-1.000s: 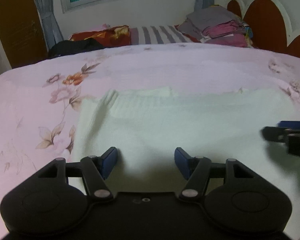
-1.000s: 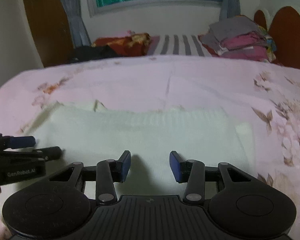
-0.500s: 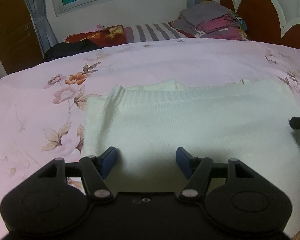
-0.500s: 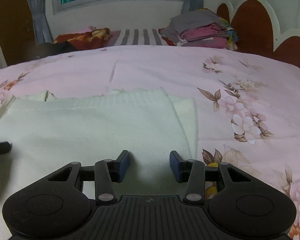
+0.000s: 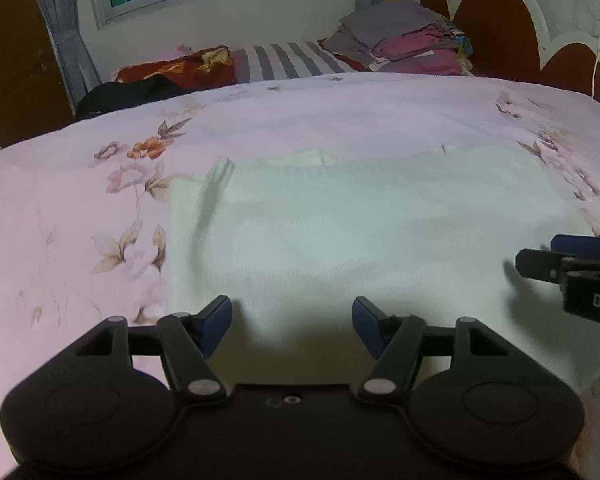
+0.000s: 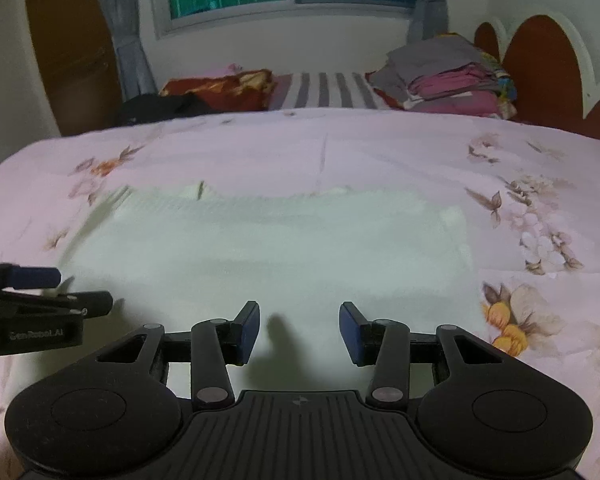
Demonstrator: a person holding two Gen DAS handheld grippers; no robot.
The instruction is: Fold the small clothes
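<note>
A cream-white knit garment (image 5: pixel 360 232) lies flat on the pink floral bedspread (image 5: pixel 80 208), partly folded into a rectangle; it also shows in the right wrist view (image 6: pixel 268 252). My left gripper (image 5: pixel 291 326) is open and empty over the garment's near left part. My right gripper (image 6: pixel 299 330) is open and empty over its near right part. Each gripper shows at the edge of the other's view: the right one (image 5: pixel 572 268) and the left one (image 6: pixel 40 300).
The bedspread continues in the right wrist view (image 6: pixel 540 220). At the back lie a stack of folded clothes (image 5: pixel 404 44), a striped cloth (image 5: pixel 288 62), a red patterned pillow (image 5: pixel 180 70) and a black garment (image 5: pixel 128 94). A headboard (image 5: pixel 496 32) stands at right.
Both grippers have swung back toward each other over the garment after spreading apart half a second ago. Both stay open and empty. The garment has not moved.
</note>
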